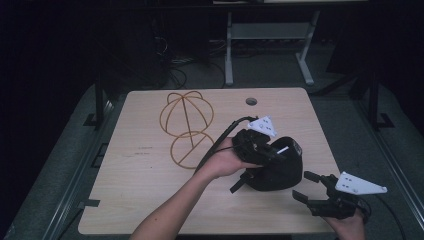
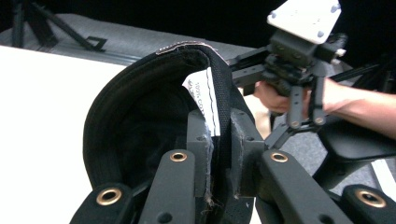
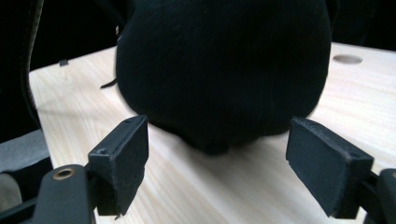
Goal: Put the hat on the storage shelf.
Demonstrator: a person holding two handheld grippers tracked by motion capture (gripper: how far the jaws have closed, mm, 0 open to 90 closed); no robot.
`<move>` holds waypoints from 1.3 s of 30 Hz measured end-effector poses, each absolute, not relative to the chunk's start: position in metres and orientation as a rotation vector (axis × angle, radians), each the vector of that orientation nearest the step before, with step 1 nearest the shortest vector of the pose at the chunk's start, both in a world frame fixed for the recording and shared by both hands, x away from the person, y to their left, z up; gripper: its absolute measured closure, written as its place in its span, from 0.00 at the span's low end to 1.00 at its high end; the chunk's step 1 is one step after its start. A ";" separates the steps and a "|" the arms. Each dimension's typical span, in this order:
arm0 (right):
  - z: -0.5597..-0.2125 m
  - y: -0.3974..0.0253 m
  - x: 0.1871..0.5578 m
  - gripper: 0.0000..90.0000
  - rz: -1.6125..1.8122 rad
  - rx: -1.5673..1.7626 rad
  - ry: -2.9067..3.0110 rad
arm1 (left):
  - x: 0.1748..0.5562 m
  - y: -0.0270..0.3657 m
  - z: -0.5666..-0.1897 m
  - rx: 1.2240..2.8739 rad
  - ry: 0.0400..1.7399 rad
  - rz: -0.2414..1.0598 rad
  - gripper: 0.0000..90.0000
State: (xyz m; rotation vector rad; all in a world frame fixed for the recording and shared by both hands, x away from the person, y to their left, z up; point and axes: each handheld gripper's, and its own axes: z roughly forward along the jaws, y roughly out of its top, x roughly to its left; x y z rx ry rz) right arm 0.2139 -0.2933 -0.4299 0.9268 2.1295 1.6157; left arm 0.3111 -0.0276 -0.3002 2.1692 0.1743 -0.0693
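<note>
One black cap [image 1: 280, 170] is seen on the table [image 1: 140, 190], right of the middle and toward the near edge; one wire cap stand [image 1: 186, 127] lies flat at the far middle, well apart from the cap, with bare wood between them; one round hole [image 1: 251, 101] is cut near the table's far edge.

Two grippers are counted. The left gripper [image 1: 260, 150] is held over the cap from its left side; in the left gripper view its jaws are clamped on the cap's rim [image 2: 219, 116], with the band pinched between the pads and one white label [image 2: 205, 98] standing up just inside it; the cap's opening is turned toward that camera.

The right gripper [image 1: 312, 187] is held at the near right corner of the table, just beside the cap and not touching it; its jaws are spread wide apart, and in the right gripper view the cap's dark crown [image 3: 224, 70] is seen between and beyond the two pads [image 3: 123, 163].

Open wood is left across the whole left half of the table; little room is left between the cap and the right and near edges.
</note>
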 end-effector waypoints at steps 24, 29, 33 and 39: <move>-0.420 -0.300 0.205 0.97 1.642 0.854 2.059 | 0.298 -0.033 -0.295 2.173 0.095 -0.089 0.89; -0.413 -0.300 0.208 0.98 1.637 0.880 2.083 | 0.299 -0.029 -0.294 2.194 0.126 -0.030 0.78; -0.407 -0.299 0.213 0.98 1.644 0.900 2.100 | 0.299 -0.020 -0.290 2.193 0.162 0.007 0.68; -0.393 -0.294 0.226 0.98 1.655 0.917 2.129 | 0.299 0.005 -0.282 2.177 0.212 0.061 0.61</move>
